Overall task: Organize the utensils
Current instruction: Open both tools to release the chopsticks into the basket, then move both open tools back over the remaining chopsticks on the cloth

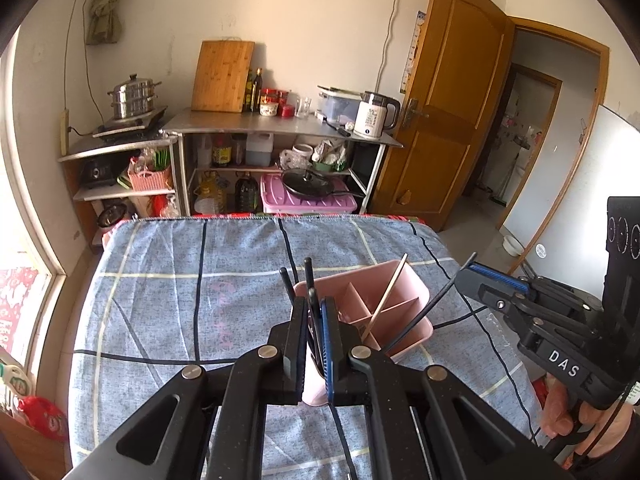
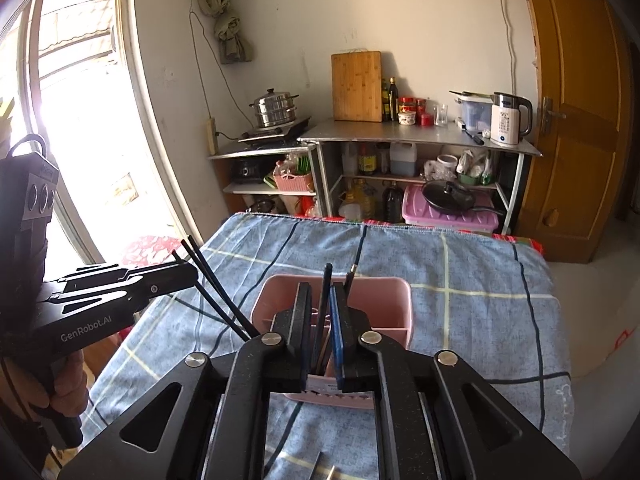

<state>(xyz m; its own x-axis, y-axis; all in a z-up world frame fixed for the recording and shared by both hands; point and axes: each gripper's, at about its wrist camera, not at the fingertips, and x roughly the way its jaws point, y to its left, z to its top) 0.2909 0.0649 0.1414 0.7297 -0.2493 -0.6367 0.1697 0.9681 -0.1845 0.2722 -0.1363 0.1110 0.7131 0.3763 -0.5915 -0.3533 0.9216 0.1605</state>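
A pink utensil holder (image 1: 396,304) with dividers stands on the blue checked cloth (image 1: 180,292); it also shows in the right wrist view (image 2: 384,304). My left gripper (image 1: 314,312) is shut on several black chopsticks (image 1: 308,276) that stand in the holder's near-left compartment. My right gripper (image 2: 322,312) is shut on a black chopstick (image 2: 326,284) over the holder; the same chopstick (image 1: 440,300) leans out of the holder's right side in the left wrist view. A wooden chopstick (image 1: 386,300) leans in a middle compartment. The left gripper's chopsticks (image 2: 216,288) show at left in the right wrist view.
The cloth-covered table (image 2: 480,280) ends at a far edge before metal shelves (image 1: 280,128) with pots, bottles and a kettle (image 1: 376,116). A wooden door (image 1: 452,100) stands open at right. A window (image 2: 80,120) is at left.
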